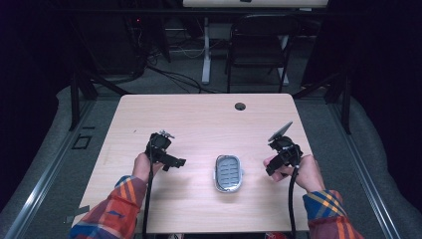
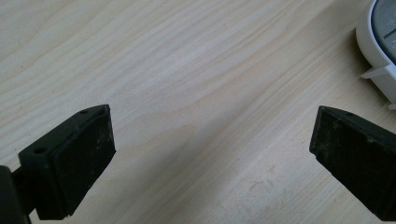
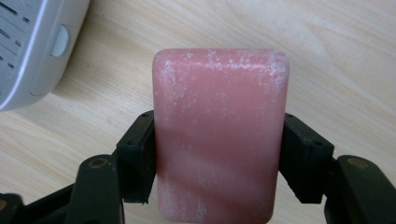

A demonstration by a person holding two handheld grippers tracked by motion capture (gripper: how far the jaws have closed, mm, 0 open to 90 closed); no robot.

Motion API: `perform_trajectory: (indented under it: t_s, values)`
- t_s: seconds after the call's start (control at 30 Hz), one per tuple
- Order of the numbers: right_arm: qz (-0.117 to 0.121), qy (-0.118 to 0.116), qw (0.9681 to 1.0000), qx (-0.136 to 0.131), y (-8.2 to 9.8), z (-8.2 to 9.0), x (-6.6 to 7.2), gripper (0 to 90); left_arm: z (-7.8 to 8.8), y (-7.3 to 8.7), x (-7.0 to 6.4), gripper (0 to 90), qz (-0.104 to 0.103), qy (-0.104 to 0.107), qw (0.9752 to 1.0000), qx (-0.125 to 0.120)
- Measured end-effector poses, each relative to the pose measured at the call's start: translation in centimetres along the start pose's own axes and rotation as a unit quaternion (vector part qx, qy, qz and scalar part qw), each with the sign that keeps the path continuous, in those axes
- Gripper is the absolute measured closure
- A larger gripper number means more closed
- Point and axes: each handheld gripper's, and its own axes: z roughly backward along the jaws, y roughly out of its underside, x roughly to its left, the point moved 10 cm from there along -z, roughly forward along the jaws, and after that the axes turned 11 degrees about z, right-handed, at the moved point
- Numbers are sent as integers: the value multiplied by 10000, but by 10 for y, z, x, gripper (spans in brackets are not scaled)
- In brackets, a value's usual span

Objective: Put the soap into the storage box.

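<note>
Your right gripper (image 3: 219, 154) was clamped on the pink soap bar (image 3: 219, 140), held above the table (image 1: 189, 114) just right of the soap dish (image 1: 228, 173); your left gripper (image 2: 210, 154) stood wide and empty. You were at the carrying step, I'd judge; next you needed to line the bar up over the dish.

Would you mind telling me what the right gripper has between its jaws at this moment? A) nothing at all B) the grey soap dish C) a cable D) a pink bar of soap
D: in the right gripper view the right gripper has both black jaws pressed against the sides of the pink bar of soap, while the grey soap dish lies apart on the table.
</note>
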Motion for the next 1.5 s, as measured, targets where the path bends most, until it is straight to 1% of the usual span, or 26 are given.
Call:
perform_trajectory:
  t_s: [0.17, 0.23, 0.27, 0.37, 0.4, 0.5, 0.57, 0.6, 0.67, 0.7, 0.77, 0.8, 0.83, 0.87, 0.93, 1.0, 1.03, 1.07, 1.1, 1.17, 1.2, 1.23, 1.3, 1.33, 1.37, 1.5]
  values:
    - [112, 7, 9999, -1, -7, 10, 3, 367, -1, 0, -1, 0, -8, 22, 10000, -7]
    - [112, 25, 9999, -14, -8, 11, 3, 366, -1, 0, -1, 0, -15, 18, 10000, -8]
    - [169, 15, 9999, 6, -10, 14, 5, 367, 0, 0, 0, 0, -7, 22, 10000, 0]
    - [213, -8, 9998, -2, -12, 15, 7, 367, 0, 0, -1, 0, -5, 41, 10000, -12]
    - [234, 29, 9997, 6, -15, 17, 7, 366, 0, 0, -2, 0, -26, 43, 10000, -12]
    - [294, 25, 9996, 11, -19, 20, 8, 367, 0, 0, -2, 0, -14, 37, 10000, -7]
    - [286, 31, 9996, -3, -20, 21, 10, 366, 0, 0, -1, 0, -1, 27, 10000, 6]
    - [402, 29, 9991, 90, -22, 24, 11, 367, 0, 1, -1, 0, 3, 20, 10000, 11]
    - [433, 36, 9990, 115, -22, 25, 11, 367, 0, 1, -1, 0, -1, 9, 10000, 8]
    - [410, 62, 9991, 22, -26, 27, 13, 367, 0, 1, -1, 0, 3, 15, 10000, 10]
    - [418, 61, 9991, 47, -26, 28, 13, 367, 0, 1, -1, 0, 23, 38, 10000, 0]
    - [477, 94, 9988, 109, -28, 31, 14, 367, 1, 1, -1, 0, -8, 55, 10000, 0]
    - [477, 94, 9988, 109, -28, 31, 14, 367, 1, 1, -1, 0, -8, 55, 10000, 0]
    - [456, 95, 9989, 33, -30, 31, 15, 367, 1, 0, -2, 0, 24, 65, 10000, -36]
    - [571, 91, 9983, 101, -32, 34, 17, 367, 1, 1, -1, 0, 35, 58, 10000, -36]
    - [572, 122, 9983, 54, -35, 34, 20, 367, 0, 1, -1, 0, 35, 55, 10000, -20]
    - [638, 86, 9979, 102, -35, 35, 21, 367, 0, 1, -1, 0, 22, 49, 10000, -15]
    - [598, 102, 9982, 22, -37, 34, 23, 367, 0, 1, -1, 0, 25, 44, 10000, -20]
    - [672, 89, 9977, 92, -37, 36, 23, 366, 0, 1, -1, 0, 18, 47, 10000, -20]
    - [689, 72, 9975, 102, -40, 37, 28, 367, 0, 1, -2, 0, 12, 55, 10000, -20]
    - [753, 70, 9971, 123, -41, 37, 29, 367, 0, 1, -1, 0, 7, 56, 10000, -17]
    - [753, 70, 9971, 123, -41, 37, 29, 367, 0, 1, -1, 0, 7, 56, 10000, -17]
    - [772, 62, 9970, 92, -44, 37, 32, 367, 0, 1, 0, 0, 11, 53, 10000, -18]
    - [697, 43, 9975, -54, -48, 35, 36, 367, 0, 1, 0, 1, 11, 61, 10000, -19]
    - [856, 50, 9962, 141, -47, 38, 36, 367, 0, 1, 0, 1, 12, 63, 10000, -25]
    - [922, 33, 9956, 159, -51, 37, 40, 367, 0, 1, -1, 1, -2, 70, 10000, -18]
